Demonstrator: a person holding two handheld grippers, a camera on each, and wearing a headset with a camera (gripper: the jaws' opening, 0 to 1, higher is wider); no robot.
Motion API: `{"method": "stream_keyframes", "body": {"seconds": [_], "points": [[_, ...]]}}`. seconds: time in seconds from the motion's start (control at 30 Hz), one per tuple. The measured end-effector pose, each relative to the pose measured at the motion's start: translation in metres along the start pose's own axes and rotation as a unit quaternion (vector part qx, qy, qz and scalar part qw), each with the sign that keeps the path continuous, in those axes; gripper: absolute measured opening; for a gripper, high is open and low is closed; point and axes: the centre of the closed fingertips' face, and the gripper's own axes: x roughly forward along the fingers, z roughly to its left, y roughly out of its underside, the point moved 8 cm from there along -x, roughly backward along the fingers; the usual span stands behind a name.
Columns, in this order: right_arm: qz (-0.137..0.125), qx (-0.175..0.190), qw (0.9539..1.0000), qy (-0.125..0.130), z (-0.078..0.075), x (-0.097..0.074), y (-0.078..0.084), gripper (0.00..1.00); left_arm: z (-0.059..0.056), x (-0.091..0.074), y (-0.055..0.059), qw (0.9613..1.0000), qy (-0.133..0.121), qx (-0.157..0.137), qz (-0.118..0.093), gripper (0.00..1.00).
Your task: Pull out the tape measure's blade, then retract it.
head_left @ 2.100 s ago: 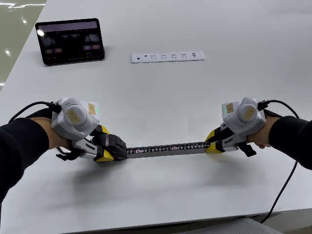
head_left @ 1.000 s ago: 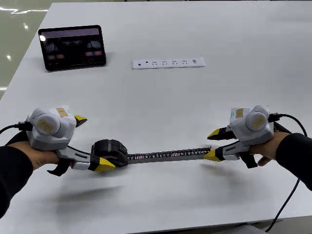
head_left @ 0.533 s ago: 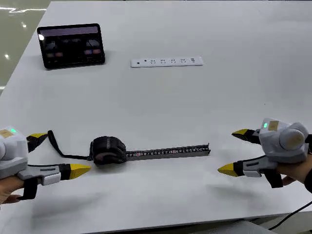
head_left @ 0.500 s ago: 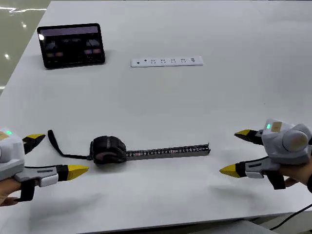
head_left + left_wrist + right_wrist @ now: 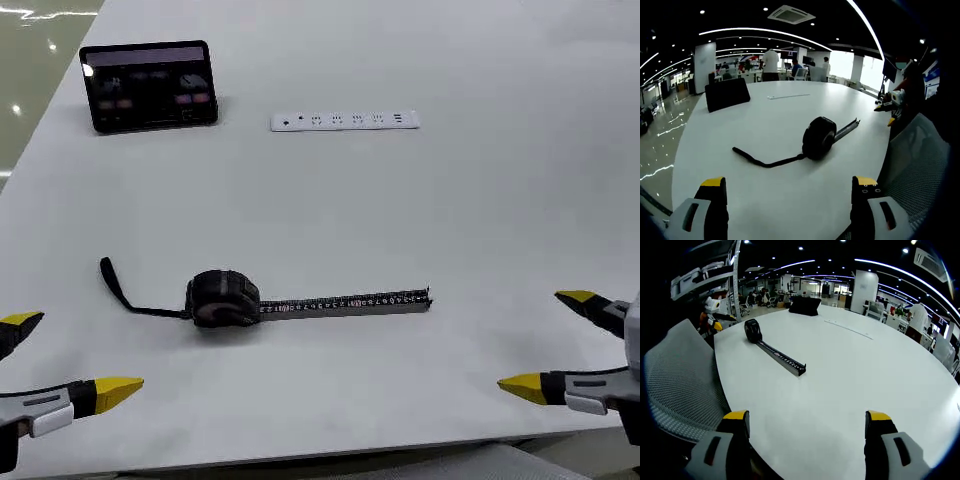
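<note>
The black tape measure (image 5: pixel 222 298) lies on the white table (image 5: pixel 330 210) with its blade (image 5: pixel 345 302) pulled out to the right and its wrist strap (image 5: pixel 128 290) trailing left. In the left gripper view the tape measure (image 5: pixel 820 137) sits ahead, strap (image 5: pixel 762 160) toward me. In the right gripper view the tape measure (image 5: pixel 753 330) and its blade (image 5: pixel 782 358) lie off to the left. My left gripper (image 5: pixel 70 358) is open at the near left table edge, holding nothing. Open too, the right gripper (image 5: pixel 565 345) hovers at the near right edge, well clear of the blade tip.
A dark tablet (image 5: pixel 148 85) stands at the far left of the table. A white power strip (image 5: pixel 344 121) lies at the back centre. A grey mesh chair (image 5: pixel 682 385) sits by the table's near edge. People stand in the office background.
Both grippers let go of the tape measure and blade and drew back outward to the near table edge. The blade stays extended on the table.
</note>
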Motion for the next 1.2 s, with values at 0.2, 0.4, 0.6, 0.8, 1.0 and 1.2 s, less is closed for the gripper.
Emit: {"method": "stream_keyframes", "body": {"seconds": [0.2, 0.4, 0.6, 0.8, 1.0, 1.2], "points": [[0.003, 0.019, 0.9998, 0.01, 0.002, -0.023, 0.013, 0.99, 0.007, -0.014, -0.004, 0.9999, -0.013, 0.005, -0.009, 1.0], [0.003, 0.017, 0.9997, 0.017, 0.0, -0.03, 0.015, 1.0, 0.004, -0.017, -0.014, 0.9996, -0.01, 0.025, -0.006, 1.0], [0.001, 0.002, 0.9999, 0.016, 0.0, -0.031, 0.008, 1.0, 0.008, -0.019, -0.019, 0.9995, -0.01, 0.025, -0.014, 1.0], [0.002, 0.0, 0.9999, 0.014, 0.0, -0.031, 0.008, 1.0, 0.004, -0.017, -0.014, 0.9995, -0.011, 0.03, -0.006, 1.0], [0.004, 0.0, 0.9999, 0.011, 0.0, -0.03, 0.007, 1.0, 0.002, -0.016, -0.014, 0.9993, -0.007, 0.037, 0.001, 1.0], [0.007, -0.006, 0.9999, 0.004, 0.0, -0.029, 0.005, 1.0, 0.005, -0.017, -0.016, 0.9994, -0.014, 0.032, -0.005, 1.0]]}}
